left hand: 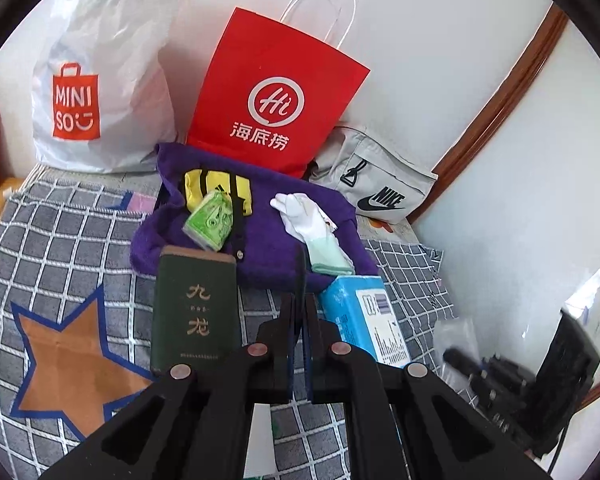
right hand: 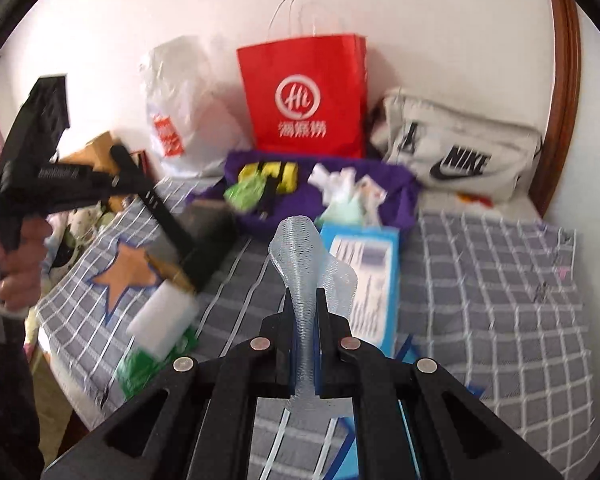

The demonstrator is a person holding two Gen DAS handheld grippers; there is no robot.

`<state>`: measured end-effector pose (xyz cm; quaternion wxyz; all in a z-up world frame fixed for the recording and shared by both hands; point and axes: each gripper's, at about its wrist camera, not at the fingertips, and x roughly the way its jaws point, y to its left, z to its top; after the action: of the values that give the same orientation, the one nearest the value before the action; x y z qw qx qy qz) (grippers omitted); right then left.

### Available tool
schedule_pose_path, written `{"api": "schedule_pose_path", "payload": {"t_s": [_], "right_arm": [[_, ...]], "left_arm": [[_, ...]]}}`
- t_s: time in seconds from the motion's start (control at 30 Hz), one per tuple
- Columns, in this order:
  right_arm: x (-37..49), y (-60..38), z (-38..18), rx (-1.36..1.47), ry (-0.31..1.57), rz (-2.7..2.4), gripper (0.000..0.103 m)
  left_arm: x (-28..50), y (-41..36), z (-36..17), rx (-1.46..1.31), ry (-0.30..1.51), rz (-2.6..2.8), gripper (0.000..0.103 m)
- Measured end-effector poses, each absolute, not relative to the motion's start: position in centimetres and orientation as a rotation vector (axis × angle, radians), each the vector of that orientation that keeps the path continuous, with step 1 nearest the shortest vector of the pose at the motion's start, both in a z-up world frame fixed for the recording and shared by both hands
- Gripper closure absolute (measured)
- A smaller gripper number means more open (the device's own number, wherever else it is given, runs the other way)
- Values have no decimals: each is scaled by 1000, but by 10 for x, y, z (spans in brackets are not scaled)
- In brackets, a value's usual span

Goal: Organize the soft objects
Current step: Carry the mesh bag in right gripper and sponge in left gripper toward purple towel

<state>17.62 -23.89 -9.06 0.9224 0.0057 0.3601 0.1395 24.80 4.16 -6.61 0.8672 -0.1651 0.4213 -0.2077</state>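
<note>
The right gripper [right hand: 305,320] was pressed together on a strip of translucent foam netting [right hand: 300,256], held above the middle of the bed [right hand: 500,280]. The netting rose clear of the checked cover and touched nothing else. The left gripper [left hand: 299,312] had its fingers pressed together with nothing visibly between them; from the right wrist view it was raised off the bed's left edge, held in the person's hand [right hand: 18,260].

Toward the head of the bed, a purple cloth [left hand: 260,240] carried a yellow pouch [left hand: 216,192], a green packet [left hand: 210,220] and a white glove [left hand: 304,216]. A dark green box [left hand: 194,316] and a blue box [left hand: 360,320] lay just in front of the cloth. A red paper bag [left hand: 272,92], a white plastic bag [left hand: 100,80] and a grey sling bag [left hand: 380,184] stood along the wall edge. A white foam block [right hand: 164,316] lay near the left edge.

Judgement: the step in hand was carrying the netting toward the gathered pile or a bag. The next move would call for a forward reach over the blue box and a release onto the cloth without disturbing the glove.
</note>
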Motion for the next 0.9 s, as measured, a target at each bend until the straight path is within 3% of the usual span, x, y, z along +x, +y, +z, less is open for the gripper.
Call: {"api": "schedule_pose_path", "payload": {"t_s": [0.9], "right_arm": [[346, -230, -45, 54, 648, 247, 97]], "left_arm": [[345, 42, -52, -274, 857, -354, 99]]}}
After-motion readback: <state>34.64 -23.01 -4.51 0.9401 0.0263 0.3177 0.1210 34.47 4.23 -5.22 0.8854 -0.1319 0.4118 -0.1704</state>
